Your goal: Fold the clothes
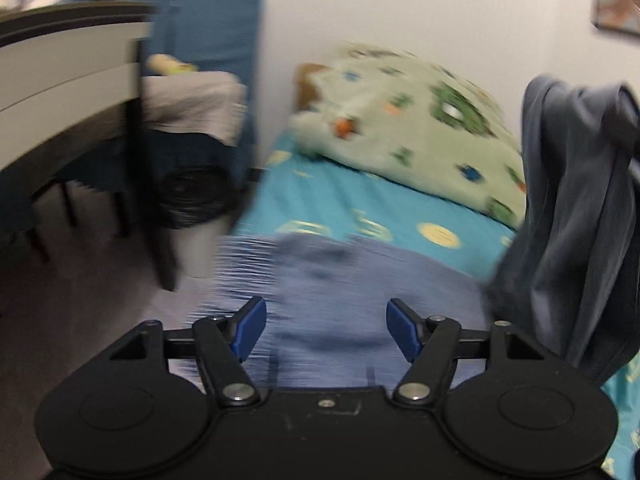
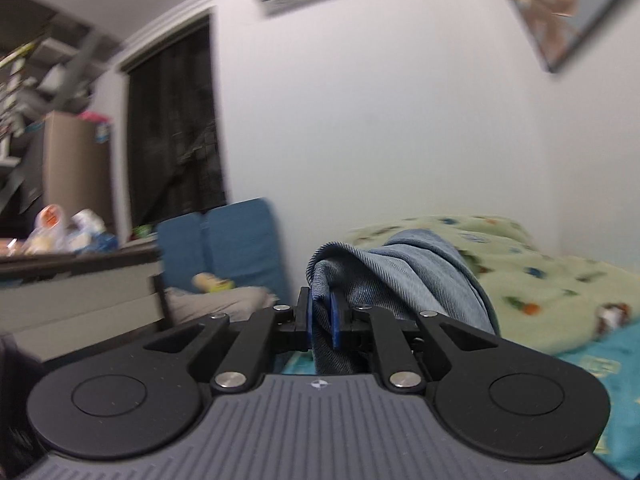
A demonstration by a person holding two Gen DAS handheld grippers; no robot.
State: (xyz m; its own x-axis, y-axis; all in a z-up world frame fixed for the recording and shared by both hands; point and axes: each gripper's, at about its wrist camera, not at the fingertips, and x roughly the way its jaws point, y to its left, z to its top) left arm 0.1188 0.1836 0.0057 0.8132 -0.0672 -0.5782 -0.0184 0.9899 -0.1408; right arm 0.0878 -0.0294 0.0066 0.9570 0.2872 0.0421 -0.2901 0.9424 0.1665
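Note:
My left gripper [image 1: 326, 330] is open and empty, its blue pads apart above a blurred blue-grey striped garment [image 1: 340, 280] lying on the bed. At the right of the left wrist view a dark blue-grey garment [image 1: 576, 216] hangs lifted in the air. My right gripper [image 2: 322, 322] is shut on a fold of blue denim cloth [image 2: 400, 276], which drapes over its right finger and hangs down between the jaws.
The bed has a turquoise patterned sheet [image 1: 360, 200] and a pale green patterned quilt [image 1: 412, 120] by the white wall. Left of the bed stand a blue chair [image 1: 216, 40] with cloth on it, a desk [image 1: 60, 64] and a dark bin [image 1: 192, 196].

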